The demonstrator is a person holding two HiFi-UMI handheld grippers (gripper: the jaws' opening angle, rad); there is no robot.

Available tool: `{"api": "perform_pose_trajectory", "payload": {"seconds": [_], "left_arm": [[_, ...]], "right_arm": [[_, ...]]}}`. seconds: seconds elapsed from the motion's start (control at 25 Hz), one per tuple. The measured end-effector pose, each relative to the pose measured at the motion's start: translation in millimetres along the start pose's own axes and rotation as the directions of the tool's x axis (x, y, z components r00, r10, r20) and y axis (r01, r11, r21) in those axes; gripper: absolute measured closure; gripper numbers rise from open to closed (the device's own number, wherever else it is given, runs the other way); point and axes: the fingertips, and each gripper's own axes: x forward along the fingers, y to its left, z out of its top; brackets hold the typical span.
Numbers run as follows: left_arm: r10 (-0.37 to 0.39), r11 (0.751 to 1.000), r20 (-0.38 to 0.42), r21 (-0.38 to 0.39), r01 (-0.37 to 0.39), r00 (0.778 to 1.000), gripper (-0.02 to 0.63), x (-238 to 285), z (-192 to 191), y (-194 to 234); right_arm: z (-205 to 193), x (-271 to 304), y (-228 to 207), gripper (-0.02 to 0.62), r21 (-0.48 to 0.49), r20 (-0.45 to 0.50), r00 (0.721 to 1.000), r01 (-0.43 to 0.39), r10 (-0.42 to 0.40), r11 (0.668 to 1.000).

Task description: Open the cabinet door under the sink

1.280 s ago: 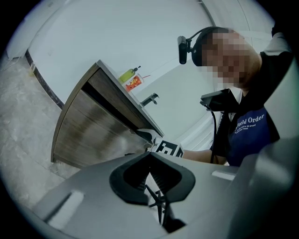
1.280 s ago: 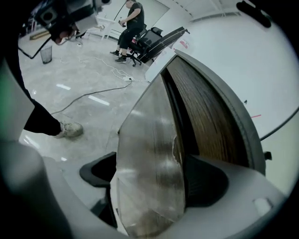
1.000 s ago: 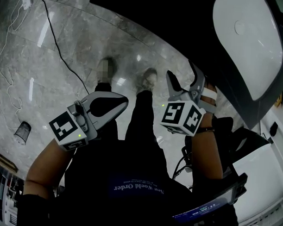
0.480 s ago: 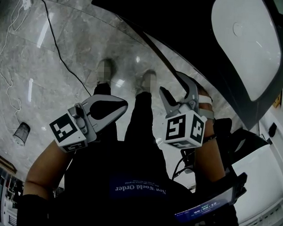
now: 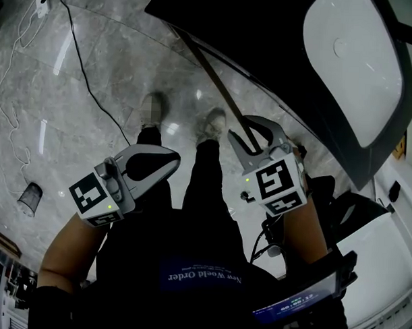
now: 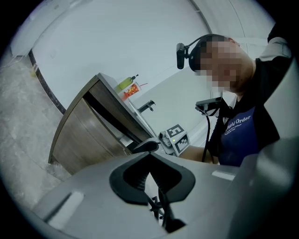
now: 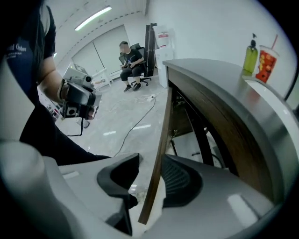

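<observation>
Since the right gripper [image 7: 150, 161] has just been closing its fingers around the free edge of the thin dark-wood cabinet door [image 7: 162, 121], with a gap on one side, I'd pinch it fully before swinging it wider. The left gripper [image 6: 149, 153] has its fingers together, holding nothing. The door's already ajar, hanging below the white oval sink [image 5: 358, 64].
</observation>
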Motion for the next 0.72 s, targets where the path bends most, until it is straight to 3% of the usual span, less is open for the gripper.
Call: {"api": "perform_pose_trajectory", "payload": {"seconds": [0.24, 0.44, 0.72], "left_arm": [[0.0, 1.0, 0.013, -0.015, 0.0, 1.0, 0.604, -12.2, 2.0, -7.1], [0.014, 1.0, 0.051, 0.005, -0.015, 0.999, 0.604, -25.0, 12.8, -5.4], [0.019, 0.999, 0.113, 0.027, -0.022, 0.993, 0.604, -38.2, 20.7, -4.7]], "right_arm": [[4.6, 2.5, 9.2, 0.499, 0.111, 0.025, 0.996, -0.086, 0.084, 0.99], [5.9, 3.6, 8.7, 0.523, 0.128, 0.015, 0.998, -0.066, 0.064, 0.99], [10.0, 16.2, 31.4, 0.563, 0.123, 0.005, 0.991, -0.135, 0.135, 0.983]]}}
